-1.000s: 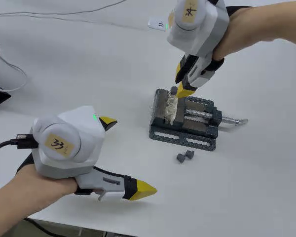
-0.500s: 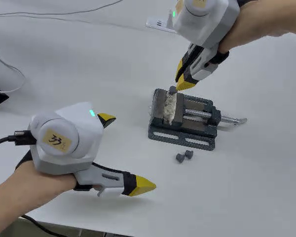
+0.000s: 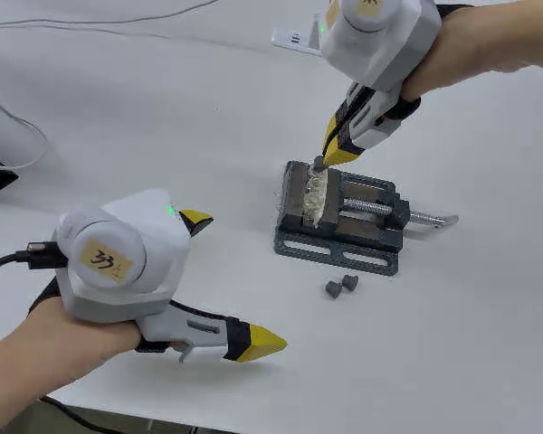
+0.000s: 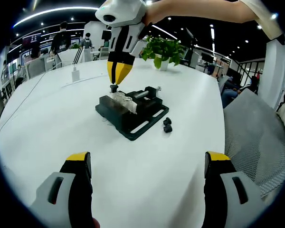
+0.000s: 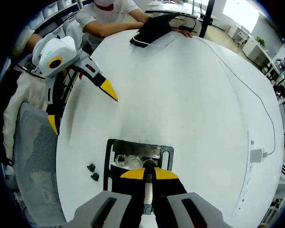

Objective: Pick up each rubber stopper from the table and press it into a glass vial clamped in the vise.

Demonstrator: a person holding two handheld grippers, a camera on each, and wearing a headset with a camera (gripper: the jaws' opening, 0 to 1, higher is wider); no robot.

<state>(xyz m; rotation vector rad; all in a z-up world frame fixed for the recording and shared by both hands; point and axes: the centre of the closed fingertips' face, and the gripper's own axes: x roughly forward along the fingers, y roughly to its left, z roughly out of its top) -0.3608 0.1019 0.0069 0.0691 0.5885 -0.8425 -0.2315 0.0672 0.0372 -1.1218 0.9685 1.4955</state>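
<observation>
- White tabletop (image 3: pixel 163 117); open-plan office, potted plant (image 4: pixel 167 50) behind.
- Left hand-held gripper (image 3: pixel 232 280) spread wide, sticker (image 3: pixel 109 262) reads "33".
- Right hand-held gripper (image 3: pixel 330 155) pinches stopper (image 3: pixel 318 164) over vise (image 3: pixel 344 237).

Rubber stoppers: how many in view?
3. One stopper in the right gripper over the vise; two stoppers side by side on the table. More may hide among the vials.

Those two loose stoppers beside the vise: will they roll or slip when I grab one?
The loose stoppers look small, so probably light and easily nudged. They lie close together, so closing on one may shove the other. Matte rubber should grip well, though their round shape could roll on the smooth table.
</observation>
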